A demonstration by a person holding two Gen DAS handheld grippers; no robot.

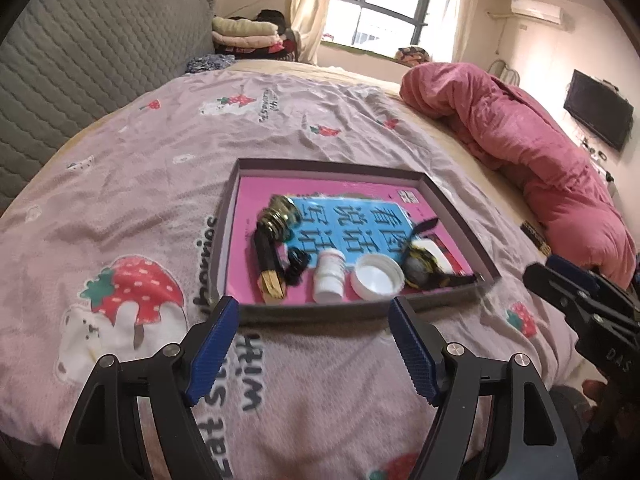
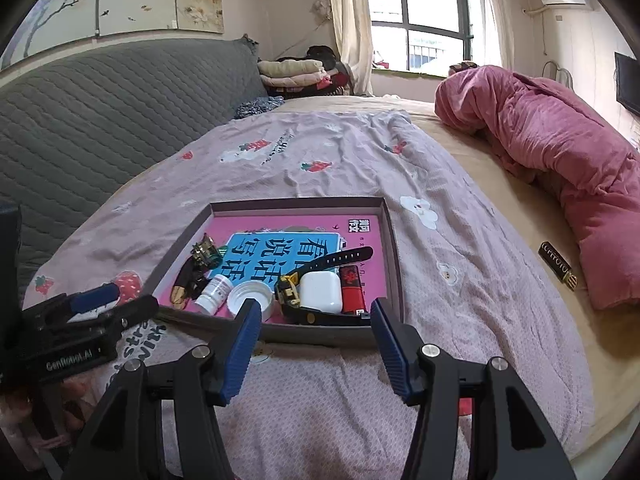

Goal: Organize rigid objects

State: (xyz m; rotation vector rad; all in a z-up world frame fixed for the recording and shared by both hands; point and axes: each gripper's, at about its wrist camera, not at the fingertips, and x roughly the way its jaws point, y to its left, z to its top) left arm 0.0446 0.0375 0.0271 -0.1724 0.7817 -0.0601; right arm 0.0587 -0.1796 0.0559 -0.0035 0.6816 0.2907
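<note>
Both grippers hang empty above the tray's (image 2: 394, 248) near edge.
Left gripper (image 1: 314, 346) and right gripper (image 2: 314, 348) stand released; next, probably fetching the dark tube (image 2: 558, 265) at the bed's right edge.

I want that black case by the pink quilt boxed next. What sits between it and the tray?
Nothing visible: only bare bedspread lies between the black case and the tray. The right gripper is open and empty, hovering at the tray's near edge.

One tray (image 2: 394, 256), one pink book (image 2: 280, 226), one white bottle (image 2: 215, 293), one white cap (image 2: 251, 298), one watch (image 2: 320, 270), one white case (image 2: 321, 292), one red lighter (image 2: 353, 290)
</note>
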